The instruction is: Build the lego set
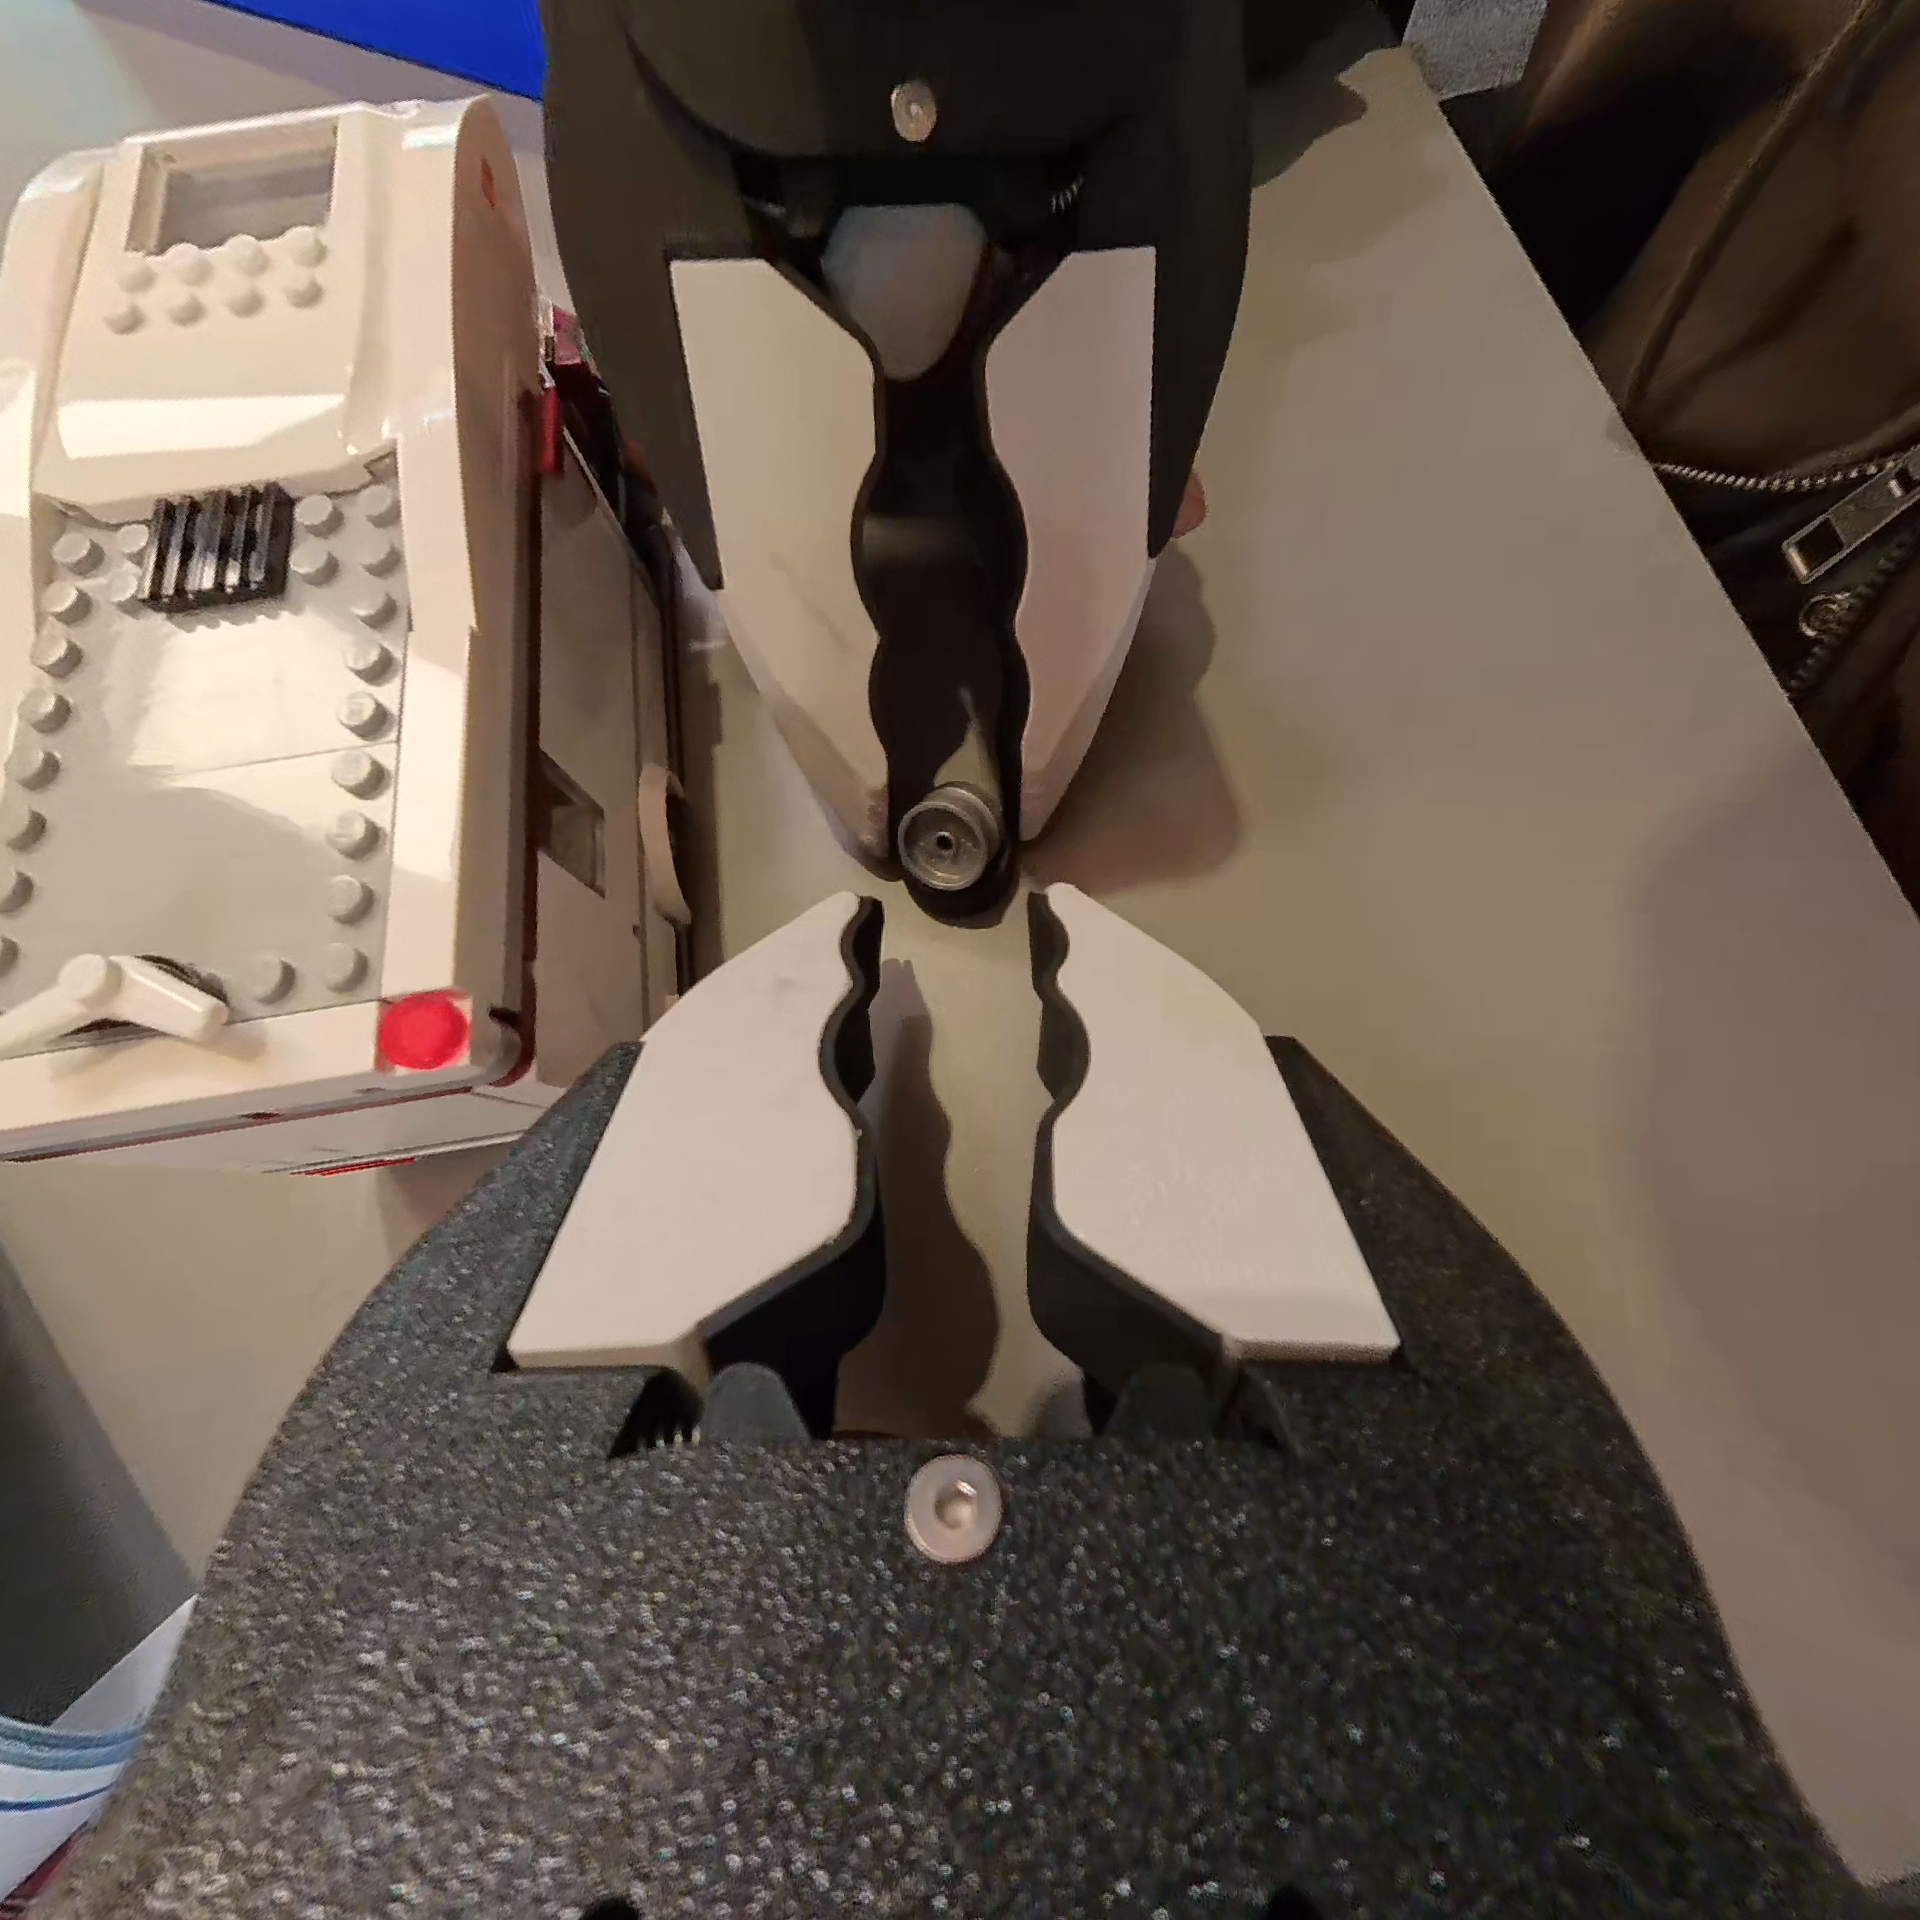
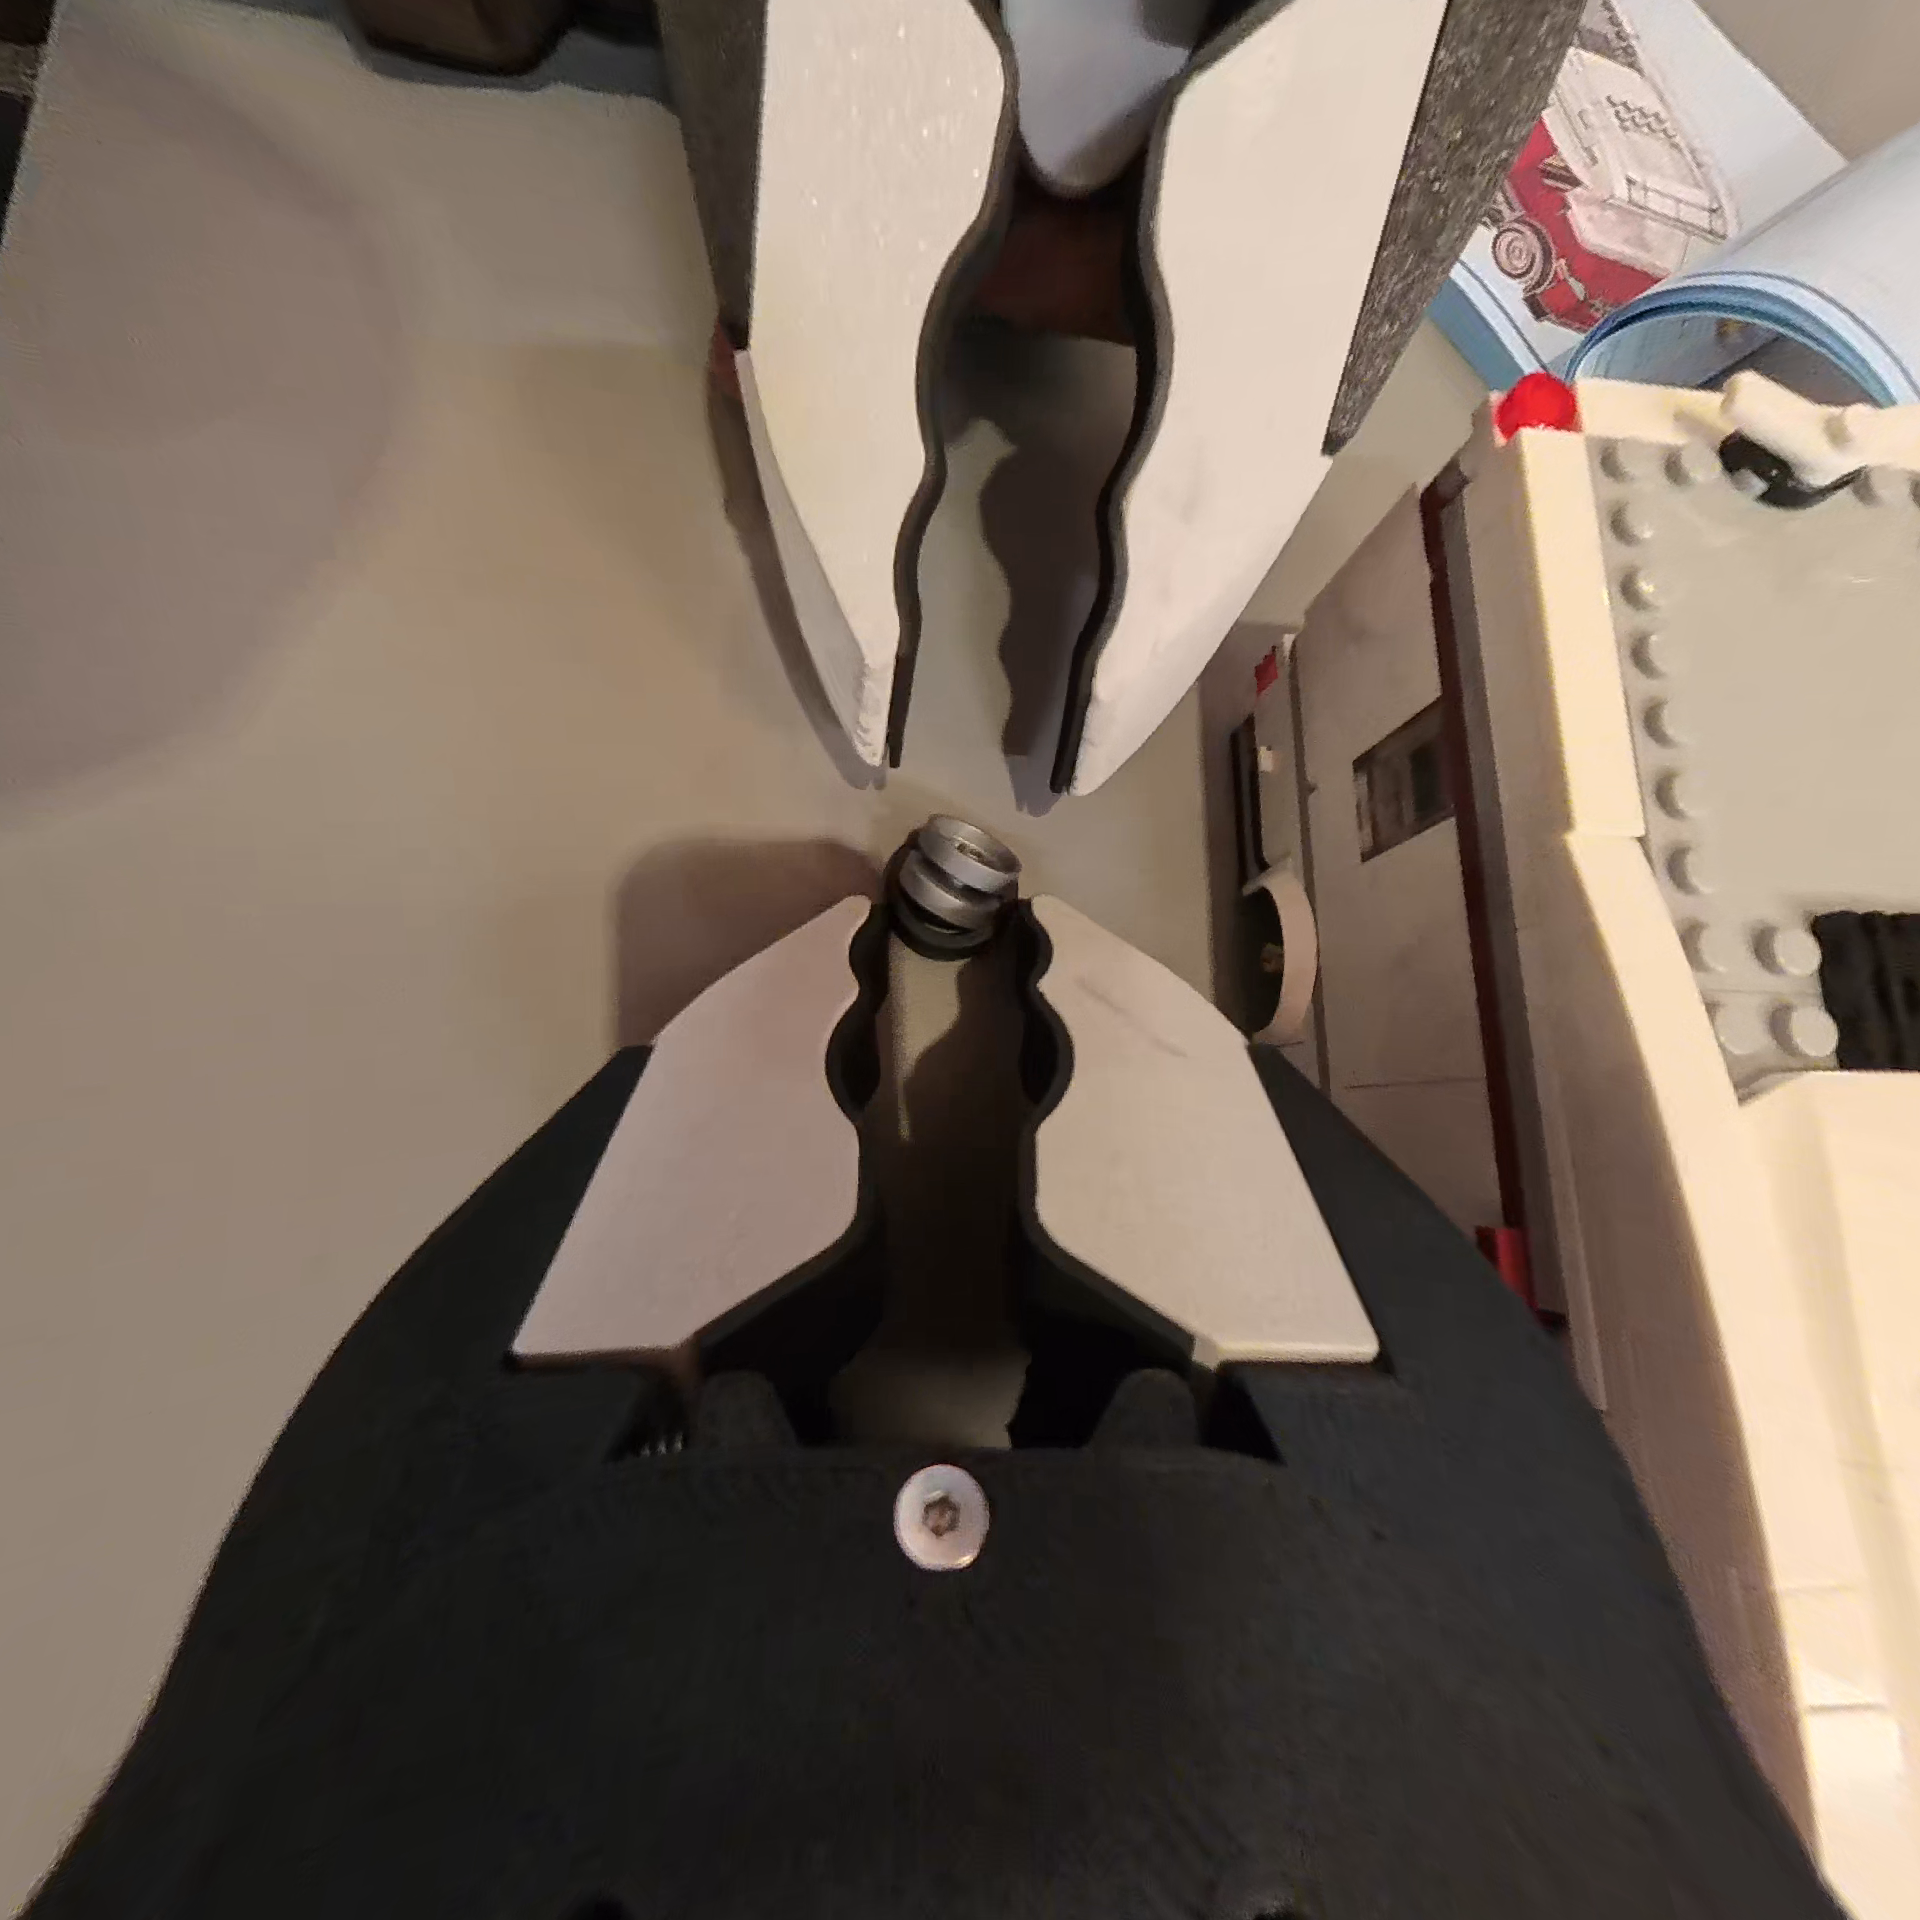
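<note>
The small wheel [image 1: 943, 840] has a shiny grey metallic-looking hub in a matt black rubbery tyre. The brick-built model [image 1: 260, 665] is glossy studded plastic. The table [image 1: 1403, 831] looks smooth and matt; the gripper bodies are rough, grainy black plastic.

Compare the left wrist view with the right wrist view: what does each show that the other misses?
Only the left view shows a dark zippered jacket beyond the table edge. Only the right view shows a booklet picturing a red vehicle. Both show the right gripper clamping a small silver wheel with a black tyre, the left gripper open opposite it, and the white brick-built model.
</note>
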The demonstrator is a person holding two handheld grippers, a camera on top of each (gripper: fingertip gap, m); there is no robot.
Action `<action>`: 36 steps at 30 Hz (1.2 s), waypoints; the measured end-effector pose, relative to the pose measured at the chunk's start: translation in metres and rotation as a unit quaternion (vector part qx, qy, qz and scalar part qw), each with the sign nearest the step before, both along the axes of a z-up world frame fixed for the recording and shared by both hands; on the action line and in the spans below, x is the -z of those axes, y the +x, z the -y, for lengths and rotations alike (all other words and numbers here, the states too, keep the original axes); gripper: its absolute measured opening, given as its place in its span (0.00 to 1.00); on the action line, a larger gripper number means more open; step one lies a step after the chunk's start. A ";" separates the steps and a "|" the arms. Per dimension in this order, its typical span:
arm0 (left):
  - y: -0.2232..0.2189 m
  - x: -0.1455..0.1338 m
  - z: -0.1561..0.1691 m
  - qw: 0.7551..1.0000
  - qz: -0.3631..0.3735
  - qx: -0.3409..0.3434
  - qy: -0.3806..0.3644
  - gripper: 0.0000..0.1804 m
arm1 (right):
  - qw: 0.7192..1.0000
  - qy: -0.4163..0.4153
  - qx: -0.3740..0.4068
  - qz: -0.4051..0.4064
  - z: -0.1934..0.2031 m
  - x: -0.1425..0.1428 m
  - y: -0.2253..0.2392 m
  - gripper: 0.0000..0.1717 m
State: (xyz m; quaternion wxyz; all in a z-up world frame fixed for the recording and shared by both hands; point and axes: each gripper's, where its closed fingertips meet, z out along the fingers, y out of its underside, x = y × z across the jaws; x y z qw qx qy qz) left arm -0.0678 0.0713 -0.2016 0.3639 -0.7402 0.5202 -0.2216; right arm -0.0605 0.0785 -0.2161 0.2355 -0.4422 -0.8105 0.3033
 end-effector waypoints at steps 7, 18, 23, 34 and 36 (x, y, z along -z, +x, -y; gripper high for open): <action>0.003 -0.014 -0.010 0.997 0.002 -0.010 0.078 0.22 | 0.999 -0.013 0.012 -0.045 -0.007 -0.014 -0.001 0.13; 0.024 -0.032 -0.015 0.964 -0.035 0.013 0.262 0.27 | 0.992 -0.111 0.023 -0.061 -0.009 -0.033 0.004 0.13; 0.032 -0.035 -0.014 0.956 -0.035 0.023 0.292 0.26 | 0.989 -0.131 0.018 -0.065 -0.006 -0.039 0.005 0.13; 0.032 -0.032 -0.019 0.931 -0.083 0.029 0.355 0.06 | 0.985 -0.153 0.020 -0.077 -0.006 -0.048 0.006 0.06; 0.032 -0.033 -0.019 0.932 -0.077 0.026 0.353 0.07 | 0.984 -0.158 0.022 -0.077 -0.007 -0.049 0.006 0.06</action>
